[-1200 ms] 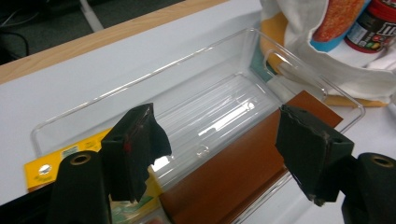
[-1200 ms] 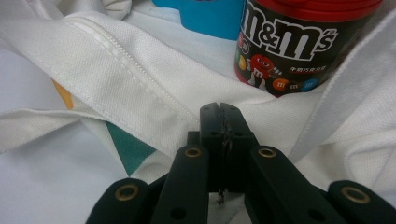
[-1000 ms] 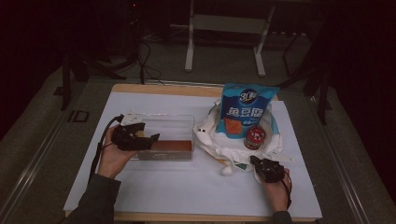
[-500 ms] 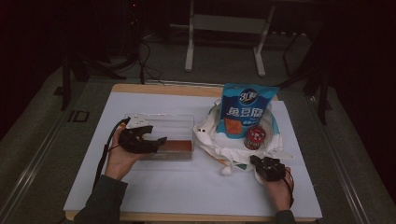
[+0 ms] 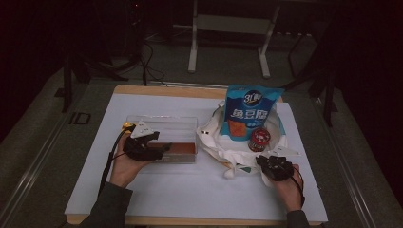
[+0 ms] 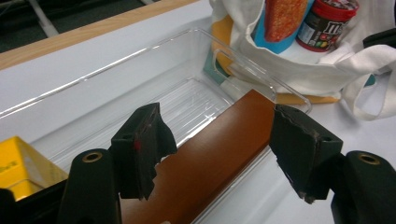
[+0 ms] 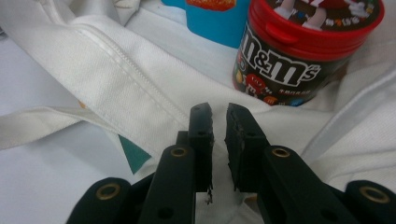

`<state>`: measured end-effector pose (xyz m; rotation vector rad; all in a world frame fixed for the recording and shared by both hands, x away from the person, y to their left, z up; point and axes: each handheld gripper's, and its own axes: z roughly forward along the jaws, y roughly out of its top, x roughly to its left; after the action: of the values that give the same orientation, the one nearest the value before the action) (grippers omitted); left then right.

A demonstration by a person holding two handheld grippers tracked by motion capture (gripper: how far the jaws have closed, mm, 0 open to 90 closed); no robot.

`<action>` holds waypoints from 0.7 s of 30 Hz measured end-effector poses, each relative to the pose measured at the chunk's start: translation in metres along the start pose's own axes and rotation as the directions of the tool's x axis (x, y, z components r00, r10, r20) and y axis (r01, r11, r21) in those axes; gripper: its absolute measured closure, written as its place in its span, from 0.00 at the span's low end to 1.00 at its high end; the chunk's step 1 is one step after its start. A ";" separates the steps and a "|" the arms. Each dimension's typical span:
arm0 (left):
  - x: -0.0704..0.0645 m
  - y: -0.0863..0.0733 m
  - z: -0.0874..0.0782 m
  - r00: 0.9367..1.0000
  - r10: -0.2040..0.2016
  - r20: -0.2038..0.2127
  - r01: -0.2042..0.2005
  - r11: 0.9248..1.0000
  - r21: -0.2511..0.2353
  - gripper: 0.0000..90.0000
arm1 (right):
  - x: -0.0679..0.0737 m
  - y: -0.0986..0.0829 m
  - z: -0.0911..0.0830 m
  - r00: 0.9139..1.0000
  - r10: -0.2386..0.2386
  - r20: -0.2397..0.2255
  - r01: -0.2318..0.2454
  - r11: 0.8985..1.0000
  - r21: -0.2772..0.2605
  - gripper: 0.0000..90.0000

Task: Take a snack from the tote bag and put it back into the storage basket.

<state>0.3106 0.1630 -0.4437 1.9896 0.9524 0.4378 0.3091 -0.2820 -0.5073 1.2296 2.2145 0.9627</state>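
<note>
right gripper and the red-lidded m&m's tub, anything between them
Only white cloth bag fabric lies between the right gripper and the red-lidded m&m's tub, seen in the right gripper view.

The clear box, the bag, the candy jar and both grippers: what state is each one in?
Clear box: open, brown bar inside.
Brown bar: lying flat.
White bag: open, slumped.
Candy jar: upright, lid on.
Blue packet: upright in bag.
Left gripper: open above bar.
Right gripper: nearly shut, empty.
</note>
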 end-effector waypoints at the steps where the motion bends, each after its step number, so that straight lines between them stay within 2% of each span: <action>1: 0.000 0.000 0.000 1.000 0.000 0.000 0.000 1.000 0.000 0.41 | 0.000 0.000 0.000 1.000 0.000 0.000 0.000 1.000 0.000 0.89; 8: -0.006 -0.010 0.002 1.000 0.013 0.012 -0.013 1.000 -0.026 0.46 | -0.003 0.010 -0.005 1.000 -0.011 -0.008 0.011 1.000 -0.004 0.89; 15: -0.008 -0.015 0.004 0.999 0.012 0.034 -0.011 1.000 -0.025 0.48 | -0.005 0.022 -0.011 1.000 -0.025 -0.003 0.025 1.000 -0.014 0.88; 18: -0.012 -0.019 0.005 0.998 0.038 0.043 -0.037 0.999 -0.012 0.48 | -0.006 0.030 -0.013 0.999 -0.036 0.000 0.036 0.999 -0.013 0.87; 20: -0.017 -0.022 0.005 0.997 0.062 0.033 -0.061 0.998 -0.031 0.51 | -0.007 0.033 -0.013 0.999 -0.036 -0.003 0.036 0.999 -0.012 0.87; 21: -0.017 -0.022 0.005 0.997 0.062 0.033 -0.061 0.998 -0.031 0.52 | -0.007 0.033 -0.013 0.999 -0.036 -0.003 0.036 0.999 -0.012 0.87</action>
<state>0.2927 0.1552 -0.4639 1.9974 0.8602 0.4484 0.3230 -0.2802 -0.4738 1.1793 2.2229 0.9627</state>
